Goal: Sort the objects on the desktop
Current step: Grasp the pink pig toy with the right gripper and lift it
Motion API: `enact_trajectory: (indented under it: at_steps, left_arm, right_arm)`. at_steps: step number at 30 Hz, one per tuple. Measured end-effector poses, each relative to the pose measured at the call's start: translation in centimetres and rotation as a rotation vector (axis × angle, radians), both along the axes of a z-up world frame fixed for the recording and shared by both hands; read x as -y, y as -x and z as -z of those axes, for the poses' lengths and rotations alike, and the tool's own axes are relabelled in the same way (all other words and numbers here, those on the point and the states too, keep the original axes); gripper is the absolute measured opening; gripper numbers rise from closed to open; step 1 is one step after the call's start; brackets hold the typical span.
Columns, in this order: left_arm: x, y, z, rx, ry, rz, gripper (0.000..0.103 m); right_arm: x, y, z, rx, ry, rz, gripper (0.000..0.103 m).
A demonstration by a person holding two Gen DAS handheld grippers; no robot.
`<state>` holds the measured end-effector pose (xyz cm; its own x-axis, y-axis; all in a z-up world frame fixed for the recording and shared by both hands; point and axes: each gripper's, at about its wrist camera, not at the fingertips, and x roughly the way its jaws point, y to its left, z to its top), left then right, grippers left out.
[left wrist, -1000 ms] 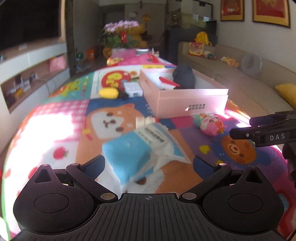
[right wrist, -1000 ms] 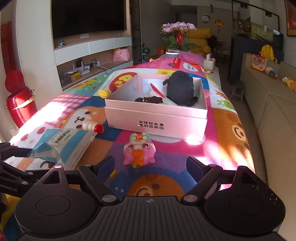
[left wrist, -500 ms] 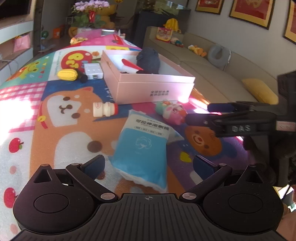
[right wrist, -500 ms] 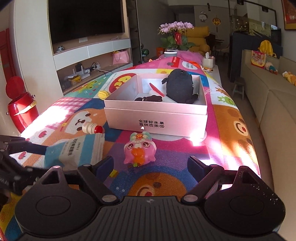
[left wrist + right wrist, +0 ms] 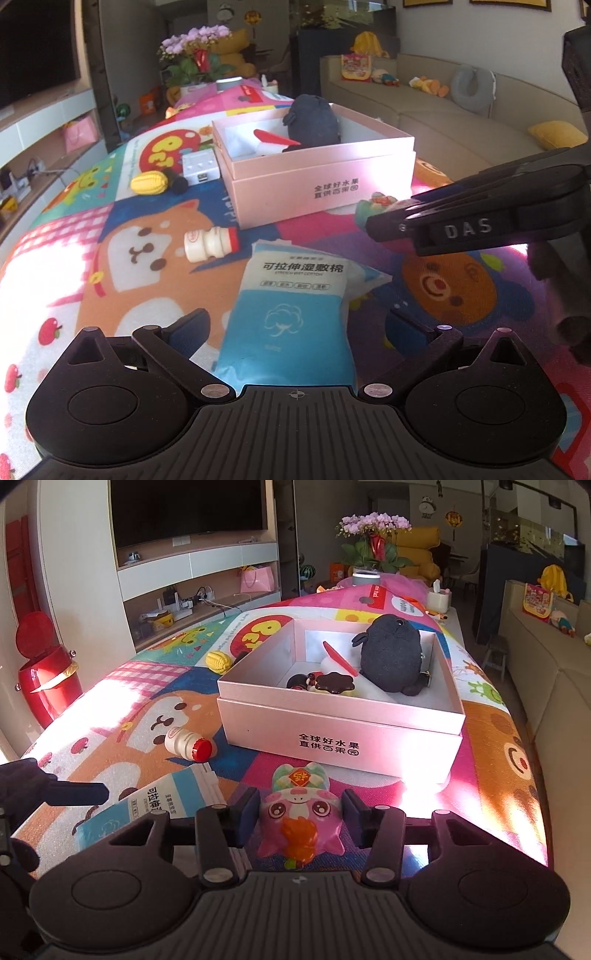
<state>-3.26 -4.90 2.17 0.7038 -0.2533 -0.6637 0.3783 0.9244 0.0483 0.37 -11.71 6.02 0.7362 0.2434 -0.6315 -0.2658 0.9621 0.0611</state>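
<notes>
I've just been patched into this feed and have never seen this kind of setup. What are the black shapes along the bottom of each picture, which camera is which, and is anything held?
There is no robot: a person carries a two-finger gripper in each hand, and each has a fisheye camera looking along its fingers. The black shapes are the gripper bodies.

In the left wrist view, the left gripper stands open over a blue wipes pack on the cartoon play mat.

In the right wrist view, the right gripper has just been closing, and its pads now sit against the sides of a pink toy.

Also on the mat: a small bottle, a yellow corn toy and a pink box holding a dark plush.
</notes>
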Motion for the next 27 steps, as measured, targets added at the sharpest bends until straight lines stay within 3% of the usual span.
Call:
enact_trajectory:
  at_steps: [4, 6, 10, 14, 15, 17, 21, 23, 24, 25, 26, 27]
  left_arm:
    - [0.5, 0.2, -0.1, 0.011, -0.012, 0.008, 0.099]
    - [0.7, 0.4, -0.3, 0.012, -0.022, 0.009, 0.076]
    - [0.3, 1.5, -1.2, 0.033, -0.014, 0.016, 0.066]
    - [-0.3, 3.5, -3.7, 0.086, 0.04, 0.047, 0.044]
    - [-0.5, 4.0, -4.6, 0.104, 0.055, 0.055, 0.043]
    - [-0.6, 4.5, -6.7, 0.166, 0.075, 0.062, 0.043]
    - [-0.6, 3.5, -11.2, 0.314, 0.108, 0.053, 0.045]
    - [-0.7, 2.5, -12.5, 0.35, 0.115, 0.041, 0.049]
    - [-0.7, 2.0, -12.7, 0.332, 0.118, 0.051, 0.062]
    - [-0.8, 1.7, -12.5, 0.303, 0.125, 0.061, 0.07]
    - [-0.8, 1.5, -11.9, 0.266, 0.13, 0.067, 0.086]
    - [-0.7, 1.3, -11.1, 0.232, 0.126, 0.074, 0.093]
  right_arm:
    - [2.3, 3.0, -0.4, -0.072, -0.024, 0.008, 0.048]
    - [2.9, 4.0, -0.4, -0.102, -0.034, 0.009, 0.048]
    - [3.2, 5.6, -1.4, -0.104, -0.048, 0.001, 0.048]
    - [3.3, 7.1, -3.7, -0.059, -0.068, -0.023, 0.048]
    - [3.4, 7.4, -4.3, -0.046, -0.072, -0.032, 0.048]
    - [3.5, 7.8, -5.1, -0.027, -0.075, -0.037, 0.048]
    - [4.5, 8.2, -10.2, 0.139, -0.097, -0.018, 0.048]
    - [4.8, 8.1, -11.3, 0.179, -0.095, -0.012, 0.048]
    - [5.2, 7.5, -12.8, 0.23, -0.087, 0.009, 0.048]
    - [5.3, 7.3, -13.2, 0.236, -0.084, 0.012, 0.048]
    - [5.4, 7.1, -13.2, 0.237, -0.082, 0.01, 0.048]
    - [5.5, 6.9, -13.0, 0.232, -0.078, 0.008, 0.048]
